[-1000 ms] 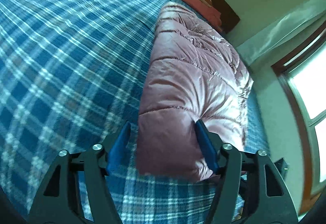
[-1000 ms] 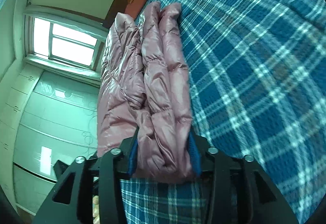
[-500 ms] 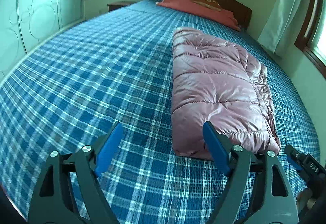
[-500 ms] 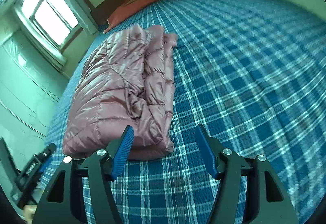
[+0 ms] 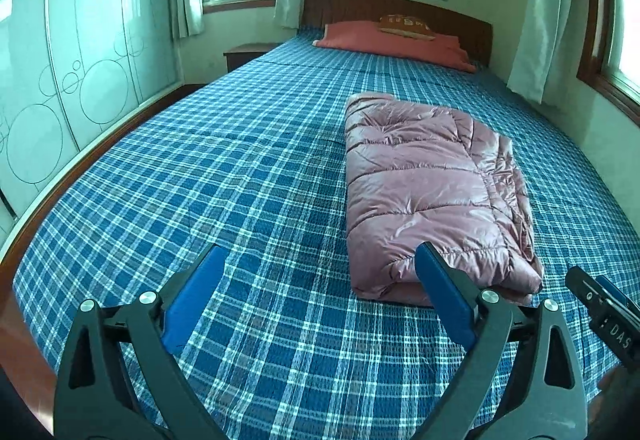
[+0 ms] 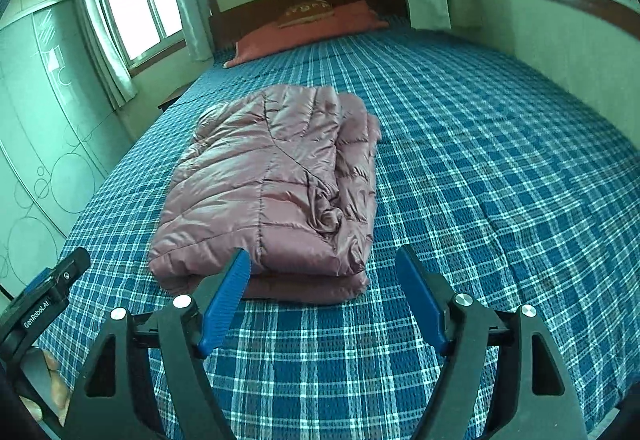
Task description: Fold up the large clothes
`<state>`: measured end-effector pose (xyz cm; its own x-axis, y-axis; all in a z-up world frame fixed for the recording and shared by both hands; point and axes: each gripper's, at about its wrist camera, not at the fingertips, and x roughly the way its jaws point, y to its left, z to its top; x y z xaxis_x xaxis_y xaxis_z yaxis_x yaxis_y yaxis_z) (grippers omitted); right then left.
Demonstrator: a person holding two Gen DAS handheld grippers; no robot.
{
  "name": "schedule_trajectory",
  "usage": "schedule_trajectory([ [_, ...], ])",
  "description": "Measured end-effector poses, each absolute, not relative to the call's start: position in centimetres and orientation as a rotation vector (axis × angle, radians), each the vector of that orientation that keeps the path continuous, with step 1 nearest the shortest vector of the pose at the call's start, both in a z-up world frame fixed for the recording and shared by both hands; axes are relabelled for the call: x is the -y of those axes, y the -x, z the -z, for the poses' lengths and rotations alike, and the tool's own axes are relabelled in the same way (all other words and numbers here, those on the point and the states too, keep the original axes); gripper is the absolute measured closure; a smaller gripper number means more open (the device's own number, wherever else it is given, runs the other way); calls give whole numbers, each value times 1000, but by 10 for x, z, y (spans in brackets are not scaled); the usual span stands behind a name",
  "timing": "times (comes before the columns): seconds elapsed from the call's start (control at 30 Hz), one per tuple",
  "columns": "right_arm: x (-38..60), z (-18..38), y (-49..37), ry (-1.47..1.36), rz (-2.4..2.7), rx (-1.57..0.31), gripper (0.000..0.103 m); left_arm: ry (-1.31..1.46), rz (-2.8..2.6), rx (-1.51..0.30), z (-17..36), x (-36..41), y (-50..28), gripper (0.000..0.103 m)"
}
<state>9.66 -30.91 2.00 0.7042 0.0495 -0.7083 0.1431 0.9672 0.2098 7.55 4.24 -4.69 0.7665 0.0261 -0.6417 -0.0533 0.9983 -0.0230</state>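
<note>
A pink quilted down jacket [image 5: 424,184] lies folded into a long rectangle on the blue plaid bed [image 5: 240,168]. It also shows in the right wrist view [image 6: 272,184]. My left gripper [image 5: 320,260] is open and empty, held above the bed just short of the jacket's near edge. My right gripper [image 6: 324,264] is open and empty, also just short of the near edge. Neither gripper touches the jacket.
A red pillow [image 5: 392,40] and a dark wooden headboard [image 5: 400,6] stand at the far end. A wardrobe with circle patterns [image 5: 60,88] lines the left side. A wall with windows [image 6: 560,40] runs along the right. The bed's wooden edge [image 5: 24,352] is near left.
Both grippers let go of the jacket's near edge, opened wide, and pulled back and up. The jacket now lies flat and free on the bed.
</note>
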Motion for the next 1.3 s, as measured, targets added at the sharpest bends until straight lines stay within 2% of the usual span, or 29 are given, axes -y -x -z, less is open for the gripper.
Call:
schedule_trajectory([
  [0.43,295,-61,-73,-212,53,-697,29,22,-23,-634,16,-36,-51,7],
  [1.3,286,-65,-67,-185,44,-676,29,31,-27,-656,17,-33,-45,7],
])
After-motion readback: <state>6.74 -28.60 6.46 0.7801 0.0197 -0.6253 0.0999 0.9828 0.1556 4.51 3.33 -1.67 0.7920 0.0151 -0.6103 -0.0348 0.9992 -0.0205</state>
